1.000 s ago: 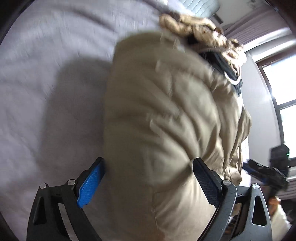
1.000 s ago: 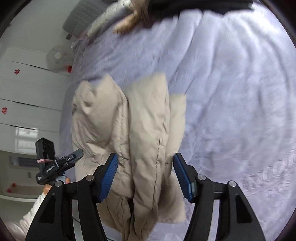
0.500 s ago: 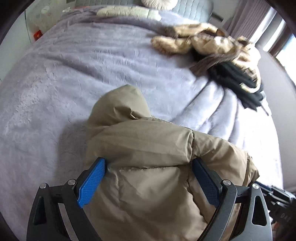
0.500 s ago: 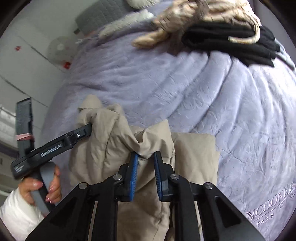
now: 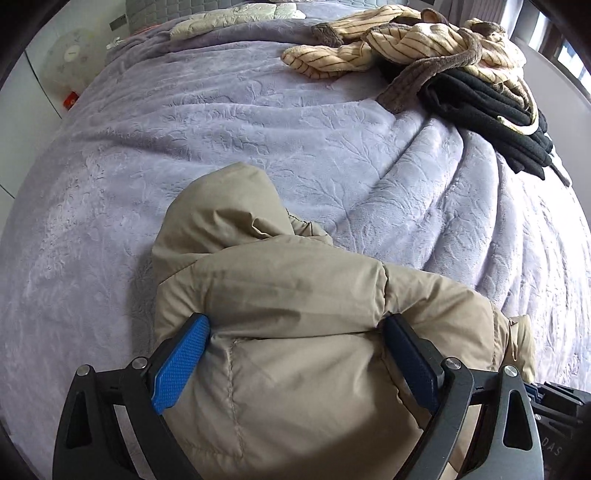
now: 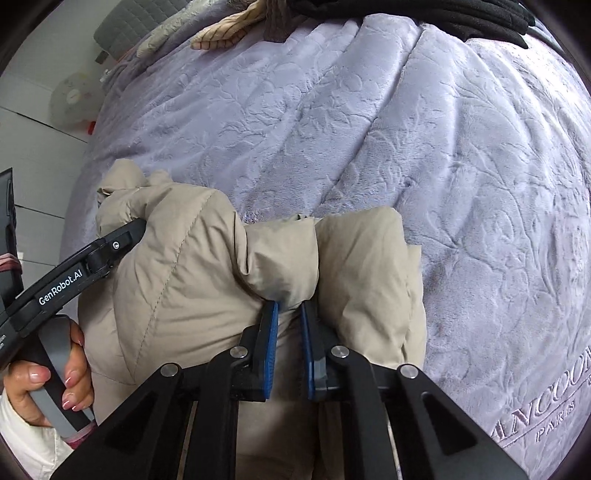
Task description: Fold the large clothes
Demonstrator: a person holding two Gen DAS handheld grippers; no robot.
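Note:
A beige puffer jacket point(image 5: 295, 295) lies bunched on the lavender bed cover point(image 5: 184, 129), its hood pointing up the bed. My left gripper point(image 5: 295, 350) stands wide open, its two pads pressed against either side of the thick jacket bulk. In the right wrist view the same jacket point(image 6: 177, 280) sits at the near edge of the bed. My right gripper point(image 6: 288, 332) is shut on a pinched fold of the jacket's fabric. The left gripper's body point(image 6: 74, 273) and the hand that holds it show at the left of that view.
A pile of striped cream and black clothes point(image 5: 443, 66) lies at the far right of the bed. A pillow point(image 5: 229, 18) and grey headboard are at the far end. A white fan point(image 5: 70, 59) stands by the left wall. The bed cover point(image 6: 443, 147) stretches right of the jacket.
The jacket has come down from being held up to lying bunched on the bed. My right gripper has closed from open onto a fold. The left gripper stays open around the jacket.

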